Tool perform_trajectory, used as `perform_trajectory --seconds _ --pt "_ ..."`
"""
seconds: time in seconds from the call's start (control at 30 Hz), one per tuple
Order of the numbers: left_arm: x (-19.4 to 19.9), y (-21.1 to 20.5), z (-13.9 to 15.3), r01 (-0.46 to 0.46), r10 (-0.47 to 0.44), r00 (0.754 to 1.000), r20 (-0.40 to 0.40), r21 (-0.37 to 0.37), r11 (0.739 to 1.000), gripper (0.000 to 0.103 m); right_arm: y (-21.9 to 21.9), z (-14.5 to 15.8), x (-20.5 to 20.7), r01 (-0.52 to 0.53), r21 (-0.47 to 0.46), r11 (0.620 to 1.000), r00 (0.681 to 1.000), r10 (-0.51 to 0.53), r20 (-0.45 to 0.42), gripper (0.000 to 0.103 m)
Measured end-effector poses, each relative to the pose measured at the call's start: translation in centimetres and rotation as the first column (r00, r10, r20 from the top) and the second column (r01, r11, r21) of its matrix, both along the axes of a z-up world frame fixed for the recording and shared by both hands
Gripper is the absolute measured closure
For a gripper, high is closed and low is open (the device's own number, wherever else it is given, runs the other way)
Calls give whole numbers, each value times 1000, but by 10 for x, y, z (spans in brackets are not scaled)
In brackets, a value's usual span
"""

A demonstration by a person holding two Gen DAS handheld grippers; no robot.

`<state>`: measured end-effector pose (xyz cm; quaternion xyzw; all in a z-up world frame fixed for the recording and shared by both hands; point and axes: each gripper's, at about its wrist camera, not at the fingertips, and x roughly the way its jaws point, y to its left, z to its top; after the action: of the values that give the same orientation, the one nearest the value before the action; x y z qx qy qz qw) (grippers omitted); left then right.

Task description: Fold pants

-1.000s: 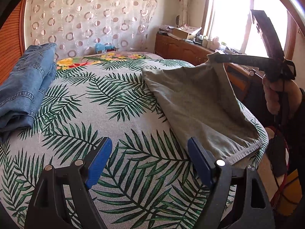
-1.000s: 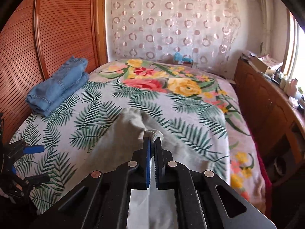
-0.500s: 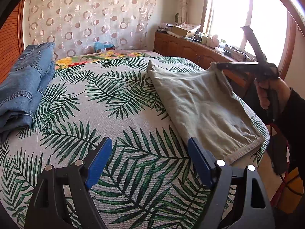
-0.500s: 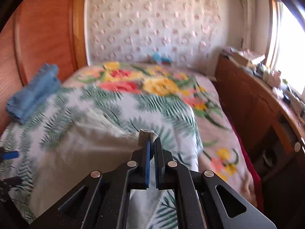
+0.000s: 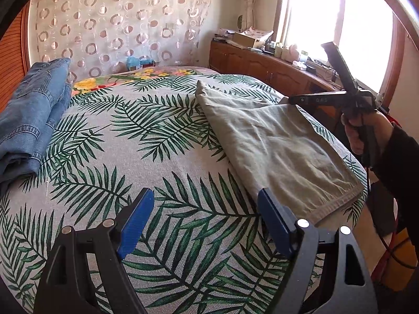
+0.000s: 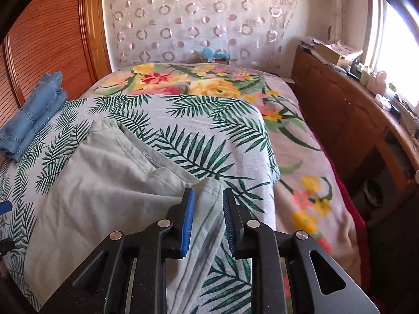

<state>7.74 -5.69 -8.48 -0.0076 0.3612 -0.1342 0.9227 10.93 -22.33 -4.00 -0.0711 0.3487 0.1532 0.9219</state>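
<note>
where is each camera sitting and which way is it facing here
Left wrist: on the left gripper, jaws wide and empty, low over the leaf-print bedspread, facing the window; shows the right gripper and the hand holding it.
Right wrist: on the right gripper, facing the circle-print curtain; its jaws have just been opening, grey-green pants corner loose between them.
Shared: pants, folded jeans, bedspread, curtain.

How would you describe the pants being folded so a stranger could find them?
On the palm-leaf bedspread, look at the near window side. The pale grey-green cotton pants lie there folded flat, one corner between the right gripper fingers; the blue denim jeans sit by the wooden wall.
</note>
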Motion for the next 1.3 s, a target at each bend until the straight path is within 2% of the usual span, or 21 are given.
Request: perform_trajectory --seconds 0.2,0.3,0.37,0.53,0.77,0.83,1.03,1.3 --pt "0 0 -1 -3 3 1000 -1 -2 1000 21 0 -11 22 3 -50 999 999 -5 -43 79" --pt "-1 0 -1 -3 3 1000 -1 -4 1000 21 -12 -10 30 91 -81 993 995 -93 -25 80" --pt "-1 0 -1 -2 2 1000 -2 -5 1000 21 -22 -8 30 97 -37 995 995 -99 -32 80" --pt "-2 -4 -2 7 -7 1000 -5 -1 1000 21 -24 1 16 107 -62 992 994 -106 22 80" --pt "-4 -10 -1 20 -20 1000 -3 2 1000 21 -21 2 -37 56 27 998 997 -57 48 78" --pt "-5 -12 -1 26 -26 1000 -2 5 1000 21 -20 -3 -56 41 37 998 998 -43 47 72" --pt "-7 -18 -1 43 -43 999 -6 11 999 21 -27 -15 -108 -13 62 998 1000 12 26 72" --pt "-9 -30 -5 79 -78 997 -20 21 997 21 -50 -22 -154 16 124 992 1000 -16 -5 72"
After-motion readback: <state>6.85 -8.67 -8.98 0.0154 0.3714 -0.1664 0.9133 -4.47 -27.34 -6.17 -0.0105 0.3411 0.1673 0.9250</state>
